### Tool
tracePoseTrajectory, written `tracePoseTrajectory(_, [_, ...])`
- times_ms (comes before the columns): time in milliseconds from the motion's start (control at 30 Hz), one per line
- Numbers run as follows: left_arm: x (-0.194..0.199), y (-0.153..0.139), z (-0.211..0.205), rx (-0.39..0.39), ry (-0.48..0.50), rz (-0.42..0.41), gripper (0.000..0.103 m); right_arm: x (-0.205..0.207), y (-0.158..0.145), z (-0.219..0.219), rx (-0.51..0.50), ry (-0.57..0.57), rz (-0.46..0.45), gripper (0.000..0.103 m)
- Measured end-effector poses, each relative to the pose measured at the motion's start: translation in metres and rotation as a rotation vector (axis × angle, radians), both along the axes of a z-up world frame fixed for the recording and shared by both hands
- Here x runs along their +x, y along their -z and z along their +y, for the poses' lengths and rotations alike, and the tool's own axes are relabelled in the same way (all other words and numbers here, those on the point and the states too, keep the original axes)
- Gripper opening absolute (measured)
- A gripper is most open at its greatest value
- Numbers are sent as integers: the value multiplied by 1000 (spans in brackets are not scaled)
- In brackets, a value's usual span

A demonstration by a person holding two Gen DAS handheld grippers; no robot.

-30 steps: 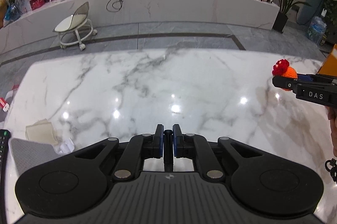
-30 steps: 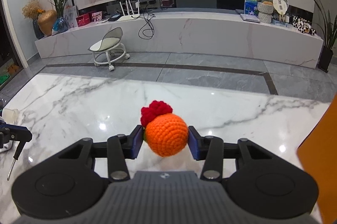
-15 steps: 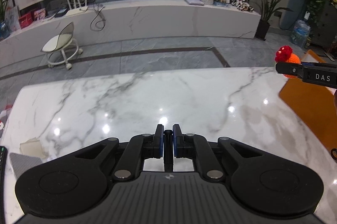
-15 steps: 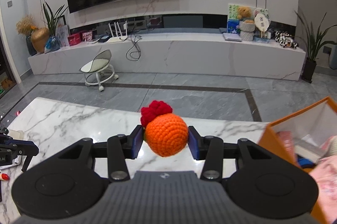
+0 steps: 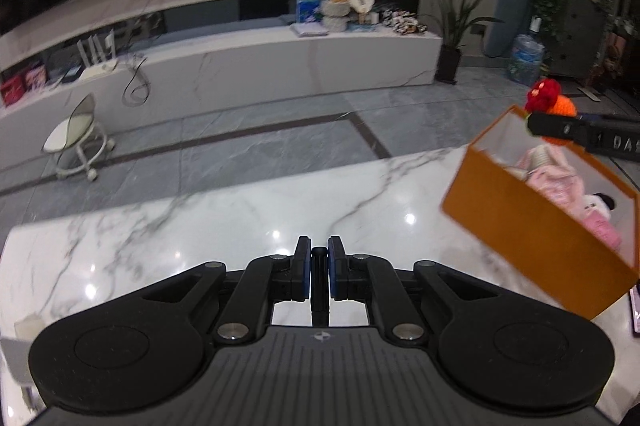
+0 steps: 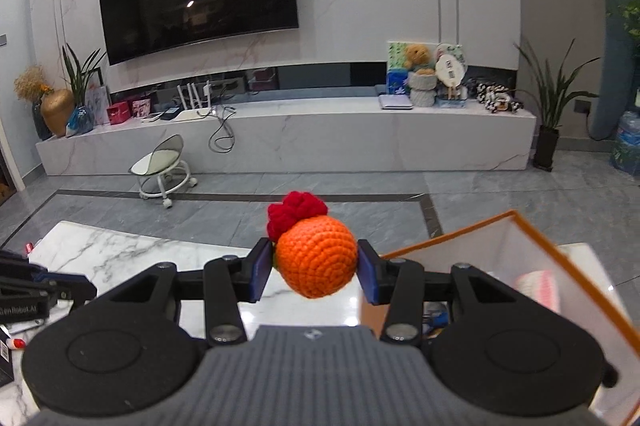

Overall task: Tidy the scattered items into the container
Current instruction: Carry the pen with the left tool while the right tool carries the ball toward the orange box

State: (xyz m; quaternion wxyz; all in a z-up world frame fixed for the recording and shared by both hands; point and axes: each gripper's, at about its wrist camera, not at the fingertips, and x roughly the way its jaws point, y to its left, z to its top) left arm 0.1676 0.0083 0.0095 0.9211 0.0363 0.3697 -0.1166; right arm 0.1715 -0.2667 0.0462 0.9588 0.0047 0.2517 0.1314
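Right gripper (image 6: 316, 266) pinches the crochet ball (image 6: 316, 258) by its sides, held above the near corner of the orange box (image 5: 532, 226) for release inside. Left gripper (image 5: 319, 268) is pressed together on a thin black rod (image 5: 319, 282), low over the desk (image 5: 240, 218), waiting its turn.

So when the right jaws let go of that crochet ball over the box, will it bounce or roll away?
Probably neither. The crochet ball is yarn, so likely soft and light, apt to land dead. It is round, so it could roll, but the red tuft should check that. The box already holds soft pink things and its walls should contain it.
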Motion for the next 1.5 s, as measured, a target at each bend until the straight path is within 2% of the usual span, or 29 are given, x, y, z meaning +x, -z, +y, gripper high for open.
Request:
tracePoseTrajectory(367, [6,-44,-106,22,152,-85,10,-17,-24,-76,44,85,-40,48])
tracePoseTrajectory(600, [13,-55,-177,27,259,-116,10,-21,-27,-130,64,168,-46,48])
tracePoseTrajectory(1033, [40,-41,-286,18,399,-129,10,-14,0,-202,90,263,26,48])
tracePoseTrajectory(1300, [57,-24,-314,20,423,-111,9,5,16,-208,115,244,68,48])
tracePoseTrajectory(1500, [70,-8,-315,18,402,-83,9,17,29,-204,115,226,96,48])
